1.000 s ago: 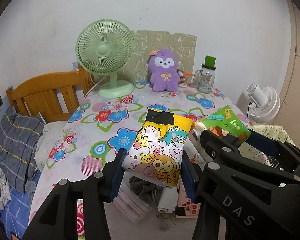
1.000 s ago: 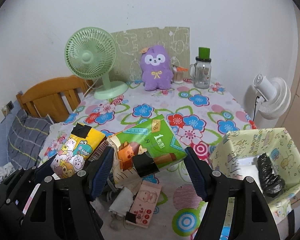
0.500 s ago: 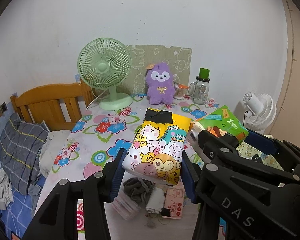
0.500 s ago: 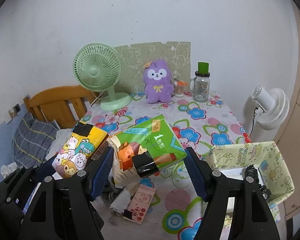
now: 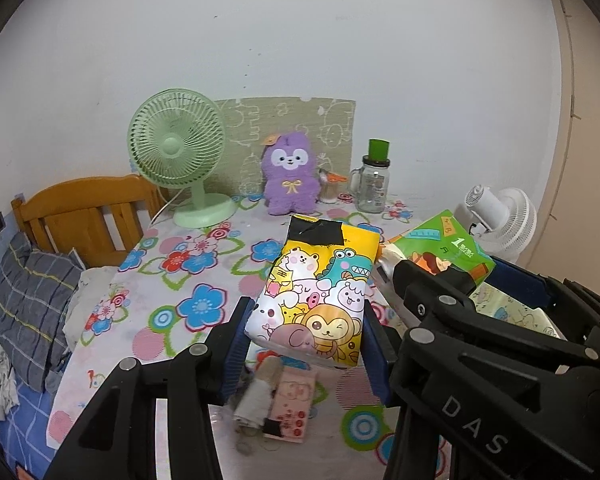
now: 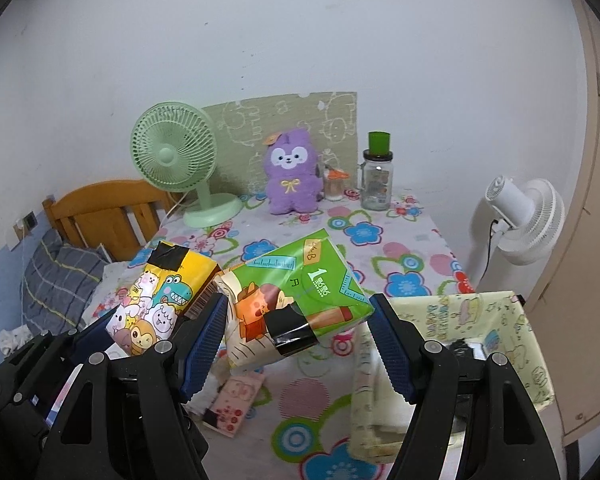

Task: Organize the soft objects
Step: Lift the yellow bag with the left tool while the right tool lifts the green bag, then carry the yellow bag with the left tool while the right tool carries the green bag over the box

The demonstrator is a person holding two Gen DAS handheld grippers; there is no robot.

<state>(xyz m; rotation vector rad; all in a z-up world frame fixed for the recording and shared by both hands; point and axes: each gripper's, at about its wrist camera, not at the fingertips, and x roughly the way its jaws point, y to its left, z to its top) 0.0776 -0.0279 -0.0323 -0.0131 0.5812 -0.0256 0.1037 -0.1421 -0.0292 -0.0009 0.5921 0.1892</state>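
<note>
While we're carrying the yellow pack (image 5: 316, 292) in the left gripper (image 5: 304, 344) and the green pack (image 6: 296, 292) in the right gripper (image 6: 300, 344), we're keeping both squeezes gentle and heading for the fabric bin (image 6: 500, 320).

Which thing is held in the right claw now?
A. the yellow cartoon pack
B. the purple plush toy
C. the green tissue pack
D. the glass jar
C: in the right wrist view the green tissue pack sits clamped in the right claw, above the table.
</note>
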